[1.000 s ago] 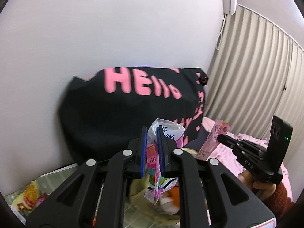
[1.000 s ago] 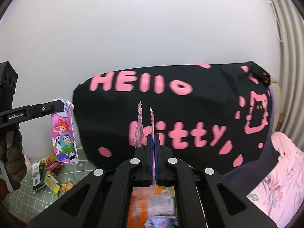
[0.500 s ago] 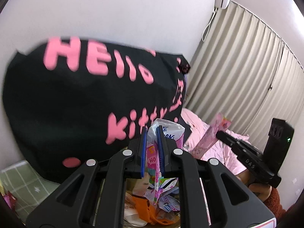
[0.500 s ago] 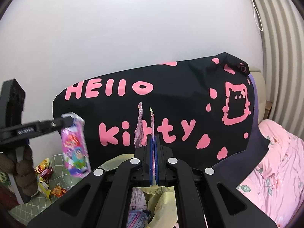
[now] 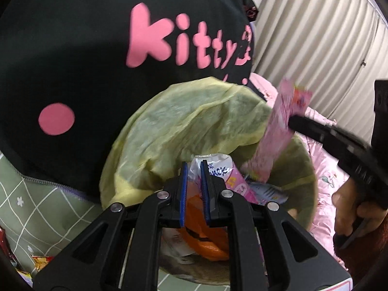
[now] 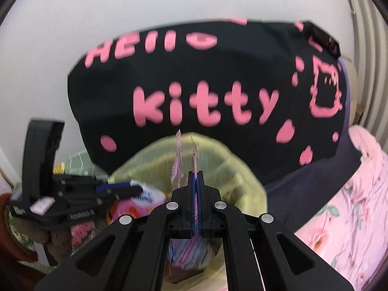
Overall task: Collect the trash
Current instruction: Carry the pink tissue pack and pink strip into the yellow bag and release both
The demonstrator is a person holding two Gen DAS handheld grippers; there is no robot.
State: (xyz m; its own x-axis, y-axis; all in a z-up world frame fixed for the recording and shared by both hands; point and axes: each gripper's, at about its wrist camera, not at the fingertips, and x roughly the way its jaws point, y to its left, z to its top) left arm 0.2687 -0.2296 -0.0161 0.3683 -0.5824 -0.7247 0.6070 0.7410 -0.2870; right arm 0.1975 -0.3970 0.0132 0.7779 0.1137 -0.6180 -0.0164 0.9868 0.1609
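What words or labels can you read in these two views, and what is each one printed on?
"kitty": pink letters on the black bag, clear in both views.
"HEllo": above it on the same bag, motion-blurred in the right wrist view.
"GenRobot.AI": side of the left gripper, blurred, roughly readable.
"DAS": on the right gripper, smeared, uncertain.
Blue print on the white wrapper held in the left gripper: partly hidden, unreadable.
Pink wrapper: too blurred.

black hand-held gripper: blue pads, silver screws; fuzzy brown sleeve.
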